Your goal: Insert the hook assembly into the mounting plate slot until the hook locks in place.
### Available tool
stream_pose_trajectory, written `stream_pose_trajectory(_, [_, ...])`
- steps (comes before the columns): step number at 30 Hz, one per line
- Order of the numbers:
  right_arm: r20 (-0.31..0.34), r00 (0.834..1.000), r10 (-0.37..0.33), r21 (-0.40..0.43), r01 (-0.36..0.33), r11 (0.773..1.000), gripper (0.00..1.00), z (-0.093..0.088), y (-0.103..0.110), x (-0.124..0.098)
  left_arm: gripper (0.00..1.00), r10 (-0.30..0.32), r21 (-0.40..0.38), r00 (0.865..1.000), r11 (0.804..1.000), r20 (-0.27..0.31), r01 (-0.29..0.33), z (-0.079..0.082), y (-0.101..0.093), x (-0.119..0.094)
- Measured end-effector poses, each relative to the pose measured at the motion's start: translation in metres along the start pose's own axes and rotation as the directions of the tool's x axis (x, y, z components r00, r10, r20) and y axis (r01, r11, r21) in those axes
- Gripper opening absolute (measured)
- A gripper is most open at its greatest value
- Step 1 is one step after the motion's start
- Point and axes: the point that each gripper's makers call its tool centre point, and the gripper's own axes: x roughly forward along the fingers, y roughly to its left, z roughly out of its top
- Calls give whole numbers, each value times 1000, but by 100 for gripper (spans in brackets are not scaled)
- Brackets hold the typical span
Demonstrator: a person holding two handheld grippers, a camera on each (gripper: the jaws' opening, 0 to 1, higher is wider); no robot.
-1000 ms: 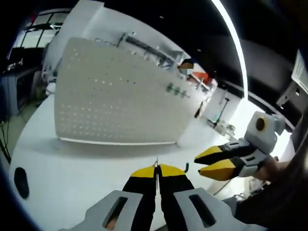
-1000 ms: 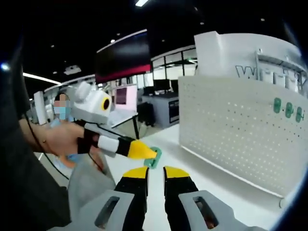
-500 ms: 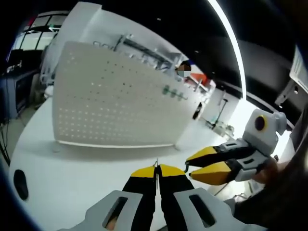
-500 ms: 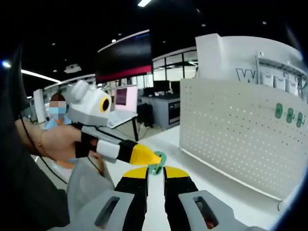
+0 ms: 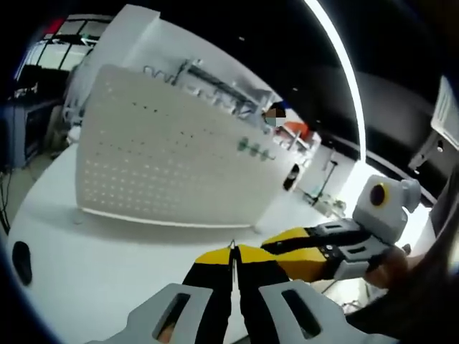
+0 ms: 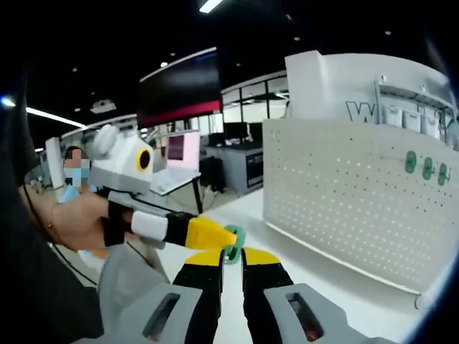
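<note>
Left hand-held gripper (image 5: pixel 232 252): jaws clenched tip to tip on a thin wire hook part; seen from the right gripper view (image 6: pixel 228 235), its yellow tips carry a small green hook assembly (image 6: pixel 232 238).
Right hand-held gripper (image 6: pixel 230 255): jaws a narrow gap apart, released, nothing between them; in the left gripper view (image 5: pixel 276 249) its yellow tips sit just beside the left tips.
Change: over the last second the right hand-held gripper has closed in from well right of the left tips to right against them, and the green piece now hangs just above the right jaw gap.
Meaning for task: judged a hand-over or joint regrip; insertion not yet begun.
Mounting plate (image 5: pixel 165 161): white perforated pegboard standing upright on the far side of the counter (image 5: pixel 86 251), well apart from both grippers.
Plate contents: three green hooks (image 6: pixel 427 168) already seated in a row near its upper right (image 5: pixel 256 150).
Containers: none identifiable.
Counter, left: dark oval object (image 5: pixel 21 262), too blurred to name.
</note>
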Motion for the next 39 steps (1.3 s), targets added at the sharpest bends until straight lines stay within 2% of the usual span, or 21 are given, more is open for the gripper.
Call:
stream_pose_trajectory(19, [6,1000,-20,-13,20,1000,4,1,-3,-1,1,-25,-36,1000,999,12,25,0,-11,4])
stream_pose_trajectory(39, [30,1000,-9,-16,10,1000,2,4,-3,-2,1,-46,-126,999,991,29,49,1,-13,3])
